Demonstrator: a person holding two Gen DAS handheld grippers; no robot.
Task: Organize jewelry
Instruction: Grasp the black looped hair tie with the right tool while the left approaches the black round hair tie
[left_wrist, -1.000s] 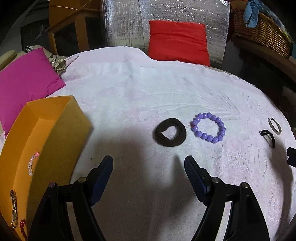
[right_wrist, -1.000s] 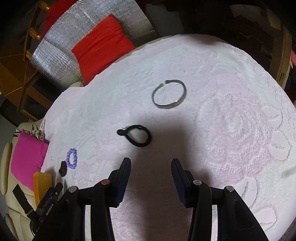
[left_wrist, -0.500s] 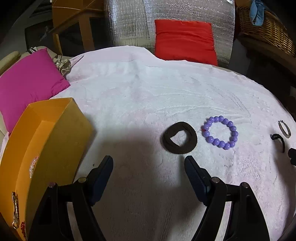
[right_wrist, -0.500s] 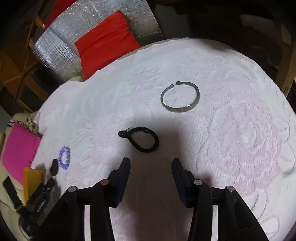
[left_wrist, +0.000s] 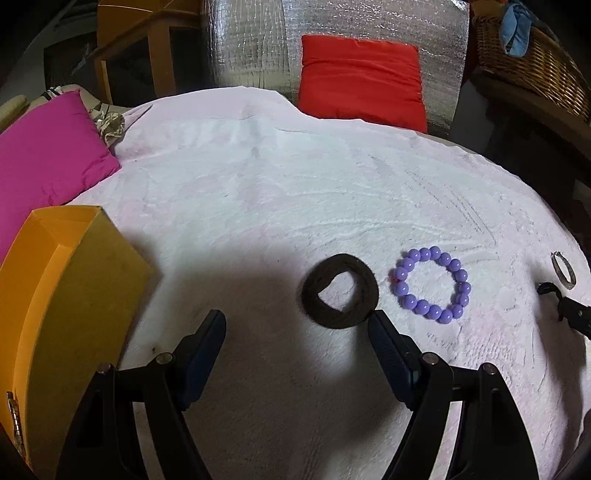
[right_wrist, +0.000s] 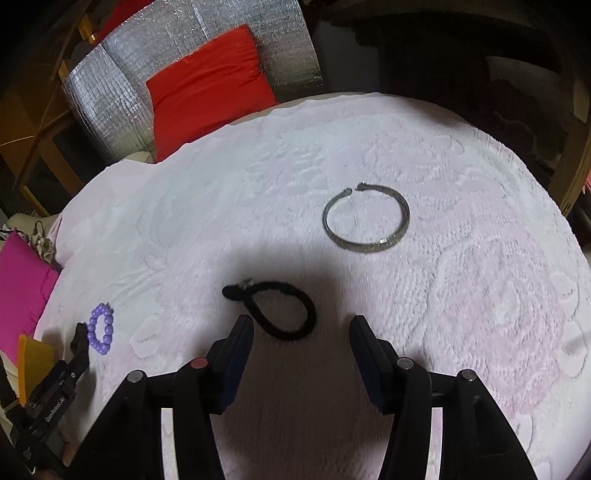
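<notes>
On the blanket before you, the box sits at far left. The scrunchie lies just left of the beaded bracelet; farther right lie the hair tie and, behind it, the bangle.

A: Surface noted: a pale pink towel with raised flower patterns is spread over the whole working area.

B: Confirmed. A pink cushion is seen at its left edge.

A: Behind, a red cushion is propped against a silver quilted panel.

B: A wicker basket with blue cloth is recorded far right.
</notes>
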